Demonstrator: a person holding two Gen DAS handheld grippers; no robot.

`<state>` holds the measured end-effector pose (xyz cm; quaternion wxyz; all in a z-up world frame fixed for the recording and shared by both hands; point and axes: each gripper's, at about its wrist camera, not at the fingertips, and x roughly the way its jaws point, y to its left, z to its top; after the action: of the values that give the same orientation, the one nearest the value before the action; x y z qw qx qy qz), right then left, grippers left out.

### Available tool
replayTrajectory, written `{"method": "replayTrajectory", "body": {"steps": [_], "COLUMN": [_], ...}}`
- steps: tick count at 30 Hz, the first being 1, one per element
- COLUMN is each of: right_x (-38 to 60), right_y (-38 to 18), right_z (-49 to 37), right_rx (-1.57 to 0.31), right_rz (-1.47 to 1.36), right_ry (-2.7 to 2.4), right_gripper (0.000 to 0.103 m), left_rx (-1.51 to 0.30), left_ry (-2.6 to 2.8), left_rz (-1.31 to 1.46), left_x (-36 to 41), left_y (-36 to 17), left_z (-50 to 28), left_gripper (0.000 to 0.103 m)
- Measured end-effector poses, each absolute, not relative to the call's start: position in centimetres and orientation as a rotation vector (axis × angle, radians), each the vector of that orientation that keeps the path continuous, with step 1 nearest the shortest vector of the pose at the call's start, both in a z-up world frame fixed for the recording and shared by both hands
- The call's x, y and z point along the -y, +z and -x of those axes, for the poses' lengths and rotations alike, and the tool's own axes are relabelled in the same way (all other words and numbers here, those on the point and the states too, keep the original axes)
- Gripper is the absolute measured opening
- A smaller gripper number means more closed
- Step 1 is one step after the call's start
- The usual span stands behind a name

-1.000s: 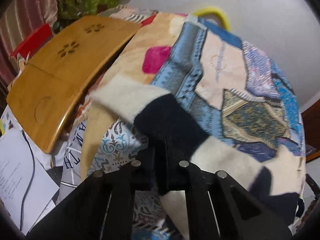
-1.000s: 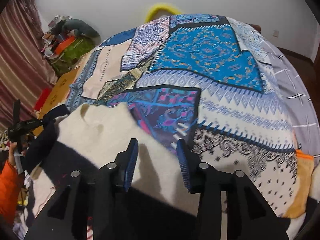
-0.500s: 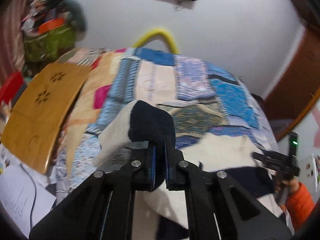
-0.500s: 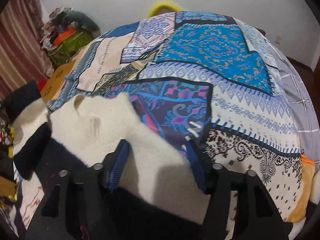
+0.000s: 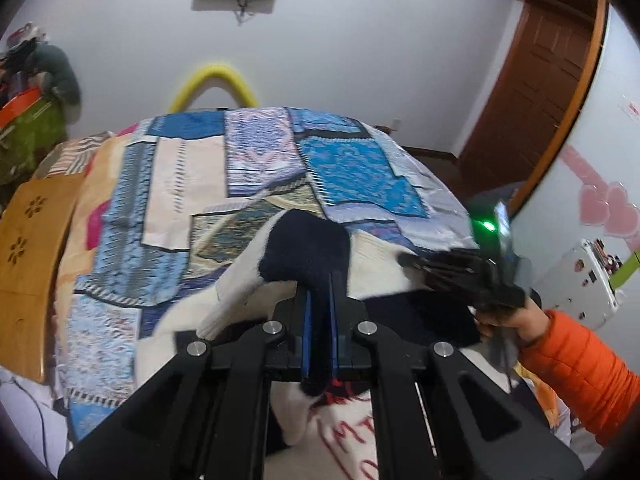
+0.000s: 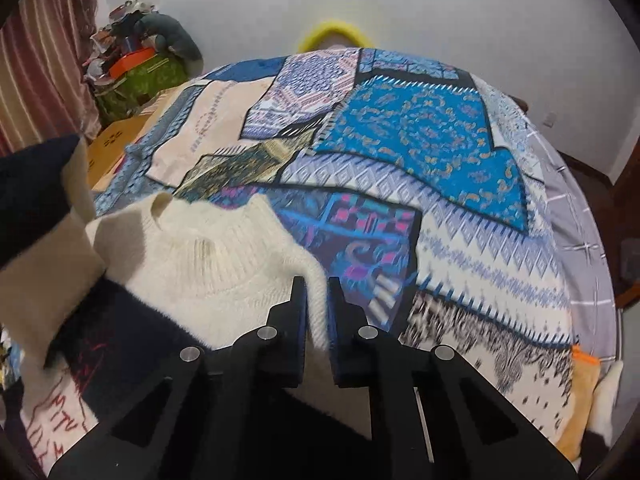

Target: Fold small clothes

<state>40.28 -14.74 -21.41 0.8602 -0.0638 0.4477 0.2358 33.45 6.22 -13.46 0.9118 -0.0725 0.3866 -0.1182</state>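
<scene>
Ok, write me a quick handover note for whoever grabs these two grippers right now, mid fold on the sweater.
Left gripper: shut on the sweater's navy sleeve cuff, held up above the body.
Right gripper: shut on the cream shoulder edge beside the collar.
Sweater: cream and navy, lying on the patchwork bedspread.
Done: both grips taken, one sleeve raised.
Left: lay that sleeve across the body, fold the other side in, then probably fold bottom to top.
</scene>
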Motion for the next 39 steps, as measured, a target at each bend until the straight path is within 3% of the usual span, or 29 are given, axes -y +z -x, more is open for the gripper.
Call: {"method": "replayTrajectory", "body": {"steps": [9,11,18,21,23,26,31,35,39], "right_x": [15.2,15.4,15.9,15.6,15.3,14.8,13.5,12.3,10.9], "right_y": [-20.8,-20.1,-16.4,-14.8,-13.8,-12.4,-11.2,-11.3,-11.7], "right_z": [-41.3,-40.2,-36.7,-34.8,-33.4,-31.0,-28.1,-26.5,-25.4], "right_rx": [-0.954,-0.929,-0.876,-0.855,-0.835,-0.800,-0.784,-0.785,-0.795], "right_rz": [0.089,0.107,0.109,0.116,0.123,0.132,0.133,0.143,0.149], "right_ry": [0.498,0.503,0.541,0.558,0.566,0.585,0.619,0.629,0.643], "right_gripper": [0.011,0.014,0.015,0.021,0.034,0.043,0.047,0.056,0.057], "left_rx": [-0.868,-0.887,-0.876,-0.855,-0.840,-0.831,-0.795,-0.792,-0.809], "left_ry": [-0.262,-0.253,-0.169,-0.119,-0.081,-0.032,0.087,0.165,0.226], "left_rz": [0.054,0.025,-0.026,-0.027,-0.035,-0.040,-0.062,-0.092,-0.088], "left_x": [-1.8,-1.3,-1.8,-3.0,-4.3,-6.2,-10.2,-13.0,-16.7], "left_y": [-15.7,-16.0,-14.9,-13.7,-12.7,-11.6,-10.2,-9.8,-9.9], "left_z": [-34.4,-34.3,-32.7,-31.6,-30.5,-29.0,-25.8,-23.7,-22.1], "left_gripper": [0.007,0.011,0.041,0.047,0.047,0.047,0.060,0.062,0.067]}}
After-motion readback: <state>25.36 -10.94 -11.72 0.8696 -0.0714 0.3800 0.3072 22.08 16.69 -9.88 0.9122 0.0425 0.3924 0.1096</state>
